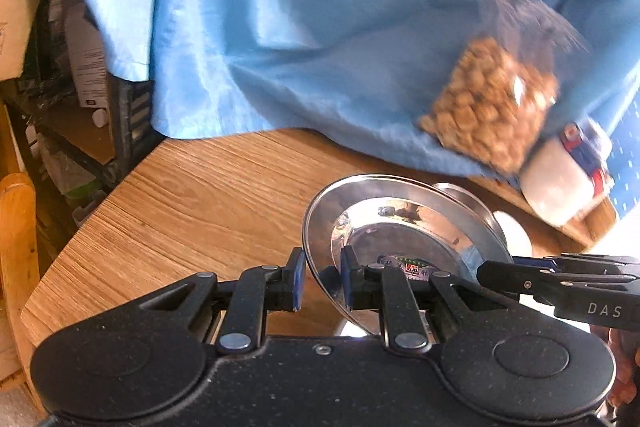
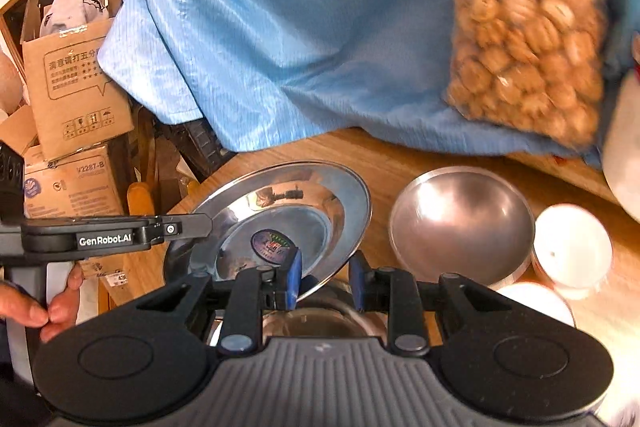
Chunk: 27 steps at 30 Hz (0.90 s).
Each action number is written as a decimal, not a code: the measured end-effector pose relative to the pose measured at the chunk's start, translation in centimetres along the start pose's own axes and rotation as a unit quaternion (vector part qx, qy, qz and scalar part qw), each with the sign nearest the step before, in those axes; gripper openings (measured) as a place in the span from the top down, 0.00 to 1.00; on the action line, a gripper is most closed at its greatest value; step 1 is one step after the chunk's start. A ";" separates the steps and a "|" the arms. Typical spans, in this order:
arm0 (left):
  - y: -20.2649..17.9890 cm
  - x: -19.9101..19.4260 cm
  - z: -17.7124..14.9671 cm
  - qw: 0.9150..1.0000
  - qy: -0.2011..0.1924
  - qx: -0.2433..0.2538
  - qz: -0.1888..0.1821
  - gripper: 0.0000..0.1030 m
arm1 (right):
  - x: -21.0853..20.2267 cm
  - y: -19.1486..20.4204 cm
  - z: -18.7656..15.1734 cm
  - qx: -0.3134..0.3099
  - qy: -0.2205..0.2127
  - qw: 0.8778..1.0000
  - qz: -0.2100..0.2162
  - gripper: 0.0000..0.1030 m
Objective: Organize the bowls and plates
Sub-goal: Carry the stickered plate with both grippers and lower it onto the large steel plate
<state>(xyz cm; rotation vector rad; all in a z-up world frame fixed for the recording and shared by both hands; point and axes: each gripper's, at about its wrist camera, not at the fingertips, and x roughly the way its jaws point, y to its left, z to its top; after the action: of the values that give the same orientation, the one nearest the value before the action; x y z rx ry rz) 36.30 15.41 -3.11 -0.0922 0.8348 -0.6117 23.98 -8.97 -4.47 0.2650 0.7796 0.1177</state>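
I am holding a shiny steel plate [image 1: 404, 227] in the air between my two claws, tilted, above a wooden table [image 1: 192, 195]. My left claw [image 1: 322, 277] is clenched on the plate's left rim: one blue pad [image 1: 298, 279] sits on the outer side and the other on the inner side, the thin edge passing between them. My right claw [image 2: 326, 279] grips the opposite rim of the same plate [image 2: 280, 211]; its left pad [image 2: 294, 277] lies over the rim, while the right pad stands off from the metal, so I cannot tell how firmly it clasps. A round sticker [image 2: 270, 243] sits at the plate's centre.

On the table to the right of the plate rests a steel bowl [image 2: 460, 227], empty and upright. Just beside it, further right, is a white cup-like container [image 2: 572, 247], and another white rim [image 2: 532, 299] shows below it. Directly under my right claw a further steel vessel [image 2: 316, 319] is partly hidden.

Behind everything a light blue cloth [image 1: 280, 7] drapes over the table's far edge. A clear bag of walnuts [image 2: 528, 63] lies on it. Cardboard boxes [image 2: 76, 87] stand at the far left. My hand [image 2: 52, 307] grasps the left claw's handle.
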 end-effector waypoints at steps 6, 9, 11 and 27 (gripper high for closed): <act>-1.6 -0.1 -1.5 0.999 0.028 0.039 -0.004 0.80 | -1.2 -0.9 -2.2 0.015 0.016 1.000 0.007 0.72; -2.0 -0.1 -2.1 0.998 0.043 0.045 -0.005 0.79 | -1.7 -0.9 -3.1 0.019 0.023 1.000 0.006 0.72; -2.1 -0.2 -2.5 0.997 0.051 0.051 -0.006 0.79 | -2.1 -0.9 -3.5 0.021 0.027 0.999 0.006 0.72; -4.2 0.2 -4.8 0.993 0.068 0.095 0.019 0.76 | -2.3 -0.4 -5.1 0.008 0.071 0.997 -0.002 0.64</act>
<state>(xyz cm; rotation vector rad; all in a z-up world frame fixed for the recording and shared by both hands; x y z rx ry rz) 30.98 12.57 -5.23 0.1392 0.9035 -0.6632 18.73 -8.83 -6.51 0.2723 0.9218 0.1264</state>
